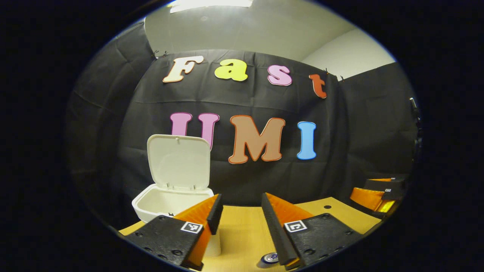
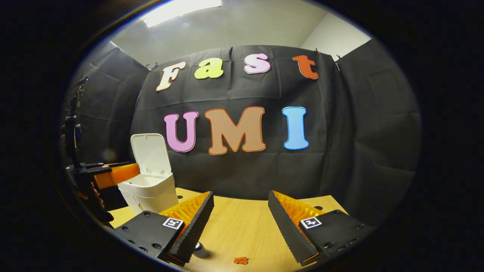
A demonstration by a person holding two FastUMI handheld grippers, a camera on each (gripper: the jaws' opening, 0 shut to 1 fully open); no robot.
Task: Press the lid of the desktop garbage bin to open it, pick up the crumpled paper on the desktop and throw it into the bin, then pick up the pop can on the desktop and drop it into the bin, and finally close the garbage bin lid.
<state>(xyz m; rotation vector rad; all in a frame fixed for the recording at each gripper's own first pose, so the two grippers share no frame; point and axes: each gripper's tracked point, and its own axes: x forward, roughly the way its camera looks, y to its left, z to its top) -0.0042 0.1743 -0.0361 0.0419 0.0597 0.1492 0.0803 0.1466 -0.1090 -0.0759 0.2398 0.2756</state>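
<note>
The white bin (image 1: 172, 202) stands at the back left of the wooden table with its lid (image 1: 178, 160) tipped up and open. I cannot see what lies inside it. My left gripper (image 1: 240, 211) is open and empty, just right of the bin, above the table. The pop can (image 1: 270, 258) lies low between its fingers, partly hidden. In the right gripper view the bin (image 2: 149, 192) and its raised lid (image 2: 149, 153) are at the left, and the can (image 2: 200, 250) lies by my finger. My right gripper (image 2: 241, 204) is open over the table.
A small orange-red crumpled bit (image 2: 241, 260) lies on the wooden table (image 2: 242, 226) near its front. A hand (image 2: 90, 196) holds the left gripper (image 2: 113, 173) beside the bin. The right gripper (image 1: 378, 196) sits at the table's far right. Black cloth walls close the back and sides.
</note>
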